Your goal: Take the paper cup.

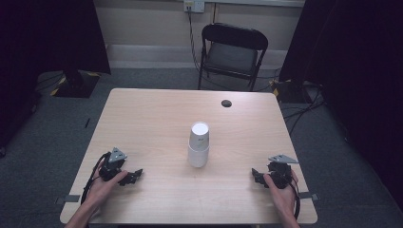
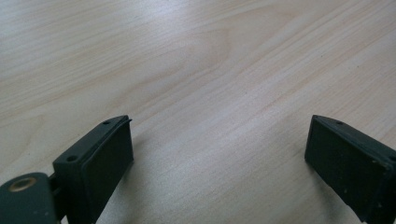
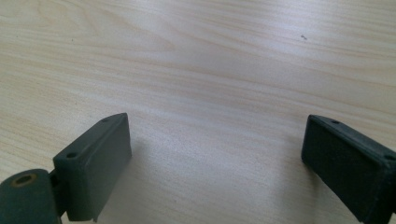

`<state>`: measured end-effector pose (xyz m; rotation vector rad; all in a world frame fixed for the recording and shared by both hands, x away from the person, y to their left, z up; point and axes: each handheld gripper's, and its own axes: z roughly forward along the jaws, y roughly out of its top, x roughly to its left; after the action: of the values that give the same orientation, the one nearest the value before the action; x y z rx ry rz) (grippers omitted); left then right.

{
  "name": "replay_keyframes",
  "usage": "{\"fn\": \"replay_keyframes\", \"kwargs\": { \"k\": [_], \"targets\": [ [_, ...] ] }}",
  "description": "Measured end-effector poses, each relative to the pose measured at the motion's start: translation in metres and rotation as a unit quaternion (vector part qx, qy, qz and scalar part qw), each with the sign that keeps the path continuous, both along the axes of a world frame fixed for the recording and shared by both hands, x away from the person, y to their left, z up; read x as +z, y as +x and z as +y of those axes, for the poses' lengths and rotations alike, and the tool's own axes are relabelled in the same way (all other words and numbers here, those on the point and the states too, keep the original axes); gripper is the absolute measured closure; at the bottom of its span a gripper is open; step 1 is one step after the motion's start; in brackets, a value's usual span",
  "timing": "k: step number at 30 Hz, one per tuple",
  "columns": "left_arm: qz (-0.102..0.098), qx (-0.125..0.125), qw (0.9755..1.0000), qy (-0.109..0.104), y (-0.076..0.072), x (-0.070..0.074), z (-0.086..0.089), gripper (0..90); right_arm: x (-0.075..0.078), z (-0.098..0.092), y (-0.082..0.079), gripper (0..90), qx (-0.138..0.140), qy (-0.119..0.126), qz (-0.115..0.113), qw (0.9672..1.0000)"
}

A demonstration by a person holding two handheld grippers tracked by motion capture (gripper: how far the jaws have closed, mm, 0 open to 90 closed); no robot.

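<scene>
High view: white cups stacked mouth-down at bench centre; left hand-held gripper at eight o'clock, right hand-held gripper at four. Gripper views: both spread wide, gripping nothing, bare wood between.

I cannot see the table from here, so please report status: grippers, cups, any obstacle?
Left gripper and right gripper open, empty, near table edge. White cup stack upright at centre, untouched. Nothing in the way.

white stacked cups stand upside down near the table's centre, untouched.
</scene>
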<state>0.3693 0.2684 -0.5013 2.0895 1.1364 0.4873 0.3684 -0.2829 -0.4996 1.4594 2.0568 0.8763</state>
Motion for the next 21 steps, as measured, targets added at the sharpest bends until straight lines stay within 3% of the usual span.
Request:
{"fn": "replay_keyframes", "kwargs": {
  "k": [3, 7, 10, 14, 16, 19, 21],
  "targets": [
    [0.004, 0.001, 1.0000, 0.003, 0.000, 0.001, 0.000, 7.5, 0.000, 0.000, 0.000, 7.9, 0.000, 0.000, 0.000, 1.0000],
    [0.003, 0.004, 1.0000, 0.001, -0.001, 0.003, -0.001, 16.1, 0.000, 0.000, 0.000, 7.9, 0.000, 0.000, 0.000, 1.0000],
    [0.004, -0.003, 1.0000, -0.001, -0.001, 0.005, -0.003, 16.9, 0.000, 0.000, 0.000, 8.0, 0.000, 0.000, 0.000, 1.0000],
    [-0.013, -0.022, 0.9997, -0.007, -0.002, 0.014, -0.012, 18.5, 0.000, 0.000, 0.000, 8.1, 0.000, 0.000, 0.000, 1.0000],
    [-0.031, -0.038, 0.9987, -0.013, -0.006, 0.022, -0.022, 18.7, 0.000, 0.000, 0.000, 8.1, 0.000, 0.000, 0.000, 1.0000],
    [-0.030, -0.054, 0.9979, -0.018, -0.008, 0.026, -0.028, 19.1, 0.000, 0.000, 0.000, 8.1, 0.000, 0.000, 0.000, 1.0000],
    [-0.029, -0.064, 0.9975, -0.007, -0.010, 0.029, -0.033, 19.6, 0.000, 0.000, 0.000, 8.1, 0.001, 0.000, 0.000, 1.0000]
  ]
}}
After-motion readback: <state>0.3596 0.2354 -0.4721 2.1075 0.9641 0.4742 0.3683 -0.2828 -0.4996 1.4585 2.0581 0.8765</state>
